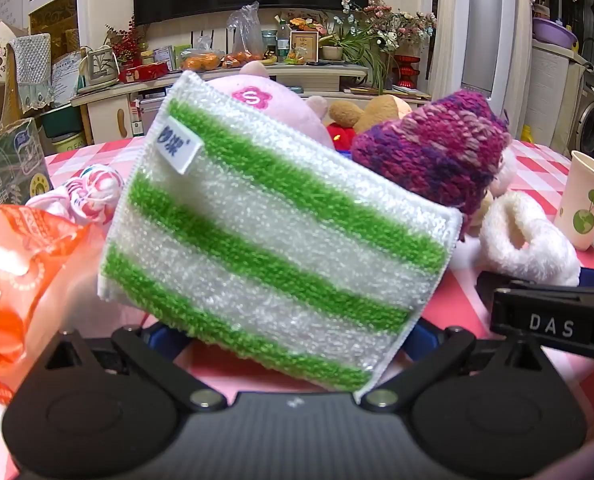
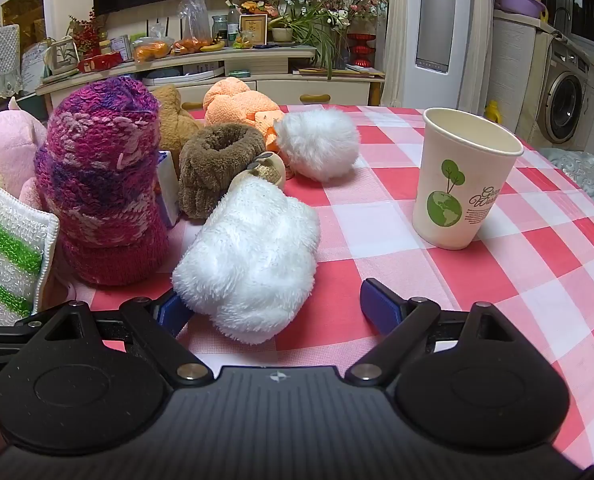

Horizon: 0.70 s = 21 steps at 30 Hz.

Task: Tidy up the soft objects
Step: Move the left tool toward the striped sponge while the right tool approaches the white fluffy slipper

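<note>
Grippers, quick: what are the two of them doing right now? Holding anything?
Left gripper: open, green-striped cloth between its jaws, grip cannot be told.
Right gripper: open, fluffy white thing between its jaws, not squeezed.

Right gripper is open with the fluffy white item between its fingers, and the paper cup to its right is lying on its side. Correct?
One thing is off: the paper cup is standing upright on the checked tablecloth, mouth up, as the right wrist view shows. The rest holds: the right gripper is open, with the fluffy white item between its fingers.
</note>
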Tool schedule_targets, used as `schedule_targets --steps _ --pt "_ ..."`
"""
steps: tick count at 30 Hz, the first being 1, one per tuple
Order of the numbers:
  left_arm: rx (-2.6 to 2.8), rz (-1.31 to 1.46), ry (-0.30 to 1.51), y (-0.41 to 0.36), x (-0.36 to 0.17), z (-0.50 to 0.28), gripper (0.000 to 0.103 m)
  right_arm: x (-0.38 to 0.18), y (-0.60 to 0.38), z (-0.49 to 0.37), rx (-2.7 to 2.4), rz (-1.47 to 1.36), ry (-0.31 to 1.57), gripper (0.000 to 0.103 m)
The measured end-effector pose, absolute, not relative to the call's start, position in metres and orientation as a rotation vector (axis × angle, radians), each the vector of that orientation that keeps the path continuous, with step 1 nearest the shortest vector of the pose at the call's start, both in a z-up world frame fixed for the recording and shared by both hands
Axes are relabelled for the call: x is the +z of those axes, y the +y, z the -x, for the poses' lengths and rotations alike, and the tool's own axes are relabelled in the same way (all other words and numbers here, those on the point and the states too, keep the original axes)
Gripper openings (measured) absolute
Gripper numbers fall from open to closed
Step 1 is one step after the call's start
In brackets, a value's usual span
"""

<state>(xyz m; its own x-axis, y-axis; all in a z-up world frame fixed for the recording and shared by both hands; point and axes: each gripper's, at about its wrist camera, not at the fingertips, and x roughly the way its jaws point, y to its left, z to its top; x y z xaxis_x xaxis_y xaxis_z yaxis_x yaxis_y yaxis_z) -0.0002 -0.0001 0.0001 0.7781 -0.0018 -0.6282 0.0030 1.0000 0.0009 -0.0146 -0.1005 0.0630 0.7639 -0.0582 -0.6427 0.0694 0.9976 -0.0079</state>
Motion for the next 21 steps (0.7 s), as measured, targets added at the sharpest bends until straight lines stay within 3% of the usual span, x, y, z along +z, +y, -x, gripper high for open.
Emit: schedule_targets --steps 15,21 --pt "-0.014 -0.001 0.679 -0.005 0.016 0.049 0.102 0.068 -0.11 0.048 -0.131 -0.096 0.786 0.103" --pt "-0.022 -0.037 0.638 0.001 0.045 0.074 0.102 0.083 -0.111 0.077 -0.143 -0.076 0.718 0.103"
